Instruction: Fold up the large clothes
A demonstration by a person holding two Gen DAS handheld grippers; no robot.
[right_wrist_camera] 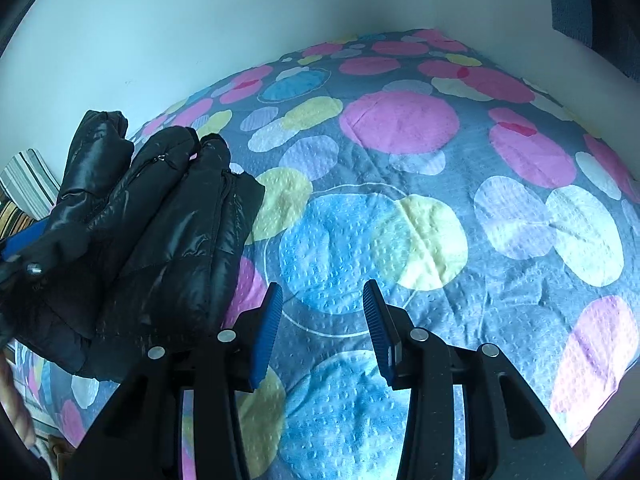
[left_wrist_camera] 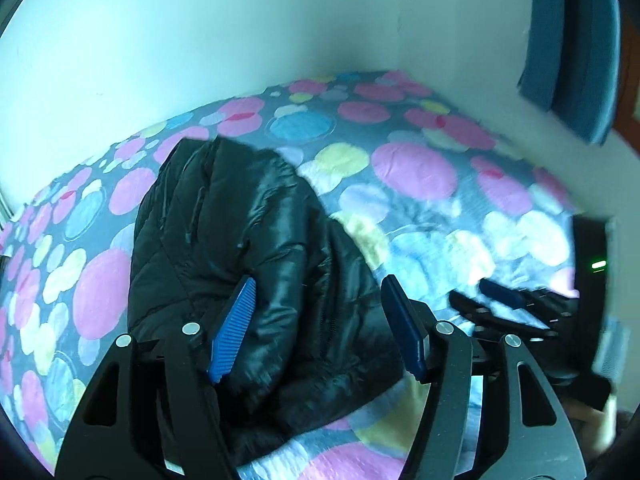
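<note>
A black shiny puffer jacket (left_wrist_camera: 240,248) lies bunched in folds on the bed. In the right wrist view the jacket (right_wrist_camera: 152,240) is at the left. My left gripper (left_wrist_camera: 320,304) is open just above the jacket, its blue pads apart with nothing between them. My right gripper (right_wrist_camera: 322,312) is open and empty over bare bedspread, to the right of the jacket. The right gripper (left_wrist_camera: 504,304) also shows at the right edge of the left wrist view. The left gripper's blue pad (right_wrist_camera: 22,240) peeks out at the far left of the right wrist view.
The bed is covered by a grey bedspread (right_wrist_camera: 400,120) with pink, blue and yellow circles. White walls (left_wrist_camera: 200,40) meet in a corner behind it. A blue curtain (left_wrist_camera: 568,40) hangs at the upper right. Striped fabric (right_wrist_camera: 28,184) lies at the far left.
</note>
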